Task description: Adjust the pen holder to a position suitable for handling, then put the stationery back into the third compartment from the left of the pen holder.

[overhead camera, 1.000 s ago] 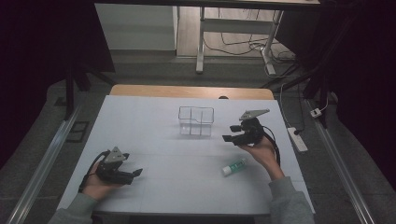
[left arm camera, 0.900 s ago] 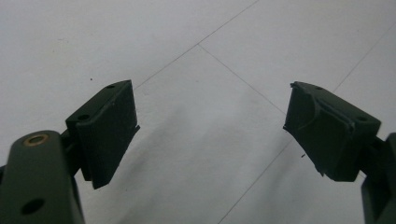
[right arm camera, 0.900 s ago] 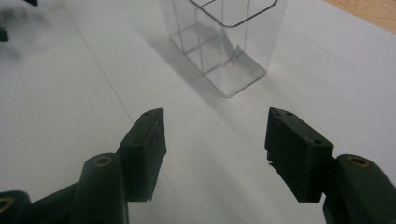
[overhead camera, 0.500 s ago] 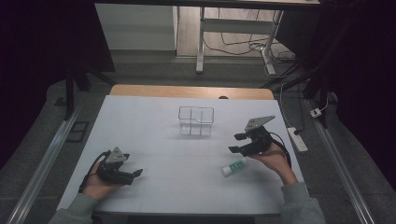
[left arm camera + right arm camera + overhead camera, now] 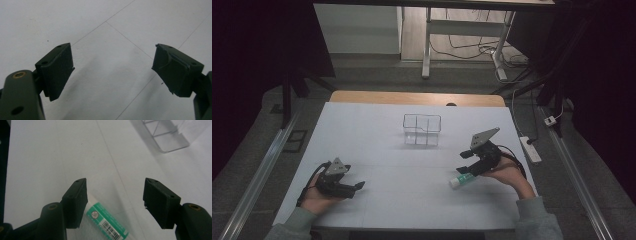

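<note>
The right gripper (image 5: 466,162) hangs with its jaws spread wide just over a small green-and-white labelled tube (image 5: 460,180) lying flat on the white table (image 5: 377,145), near the right edge. A clear plastic divided box (image 5: 422,129) sits farther back. The left gripper (image 5: 354,186) rests released at the near left.

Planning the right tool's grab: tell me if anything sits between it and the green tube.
Nothing visible does. The right tool hangs open just above the green tube, which lies flat on the white table. The clear box stands apart, farther back.
</note>
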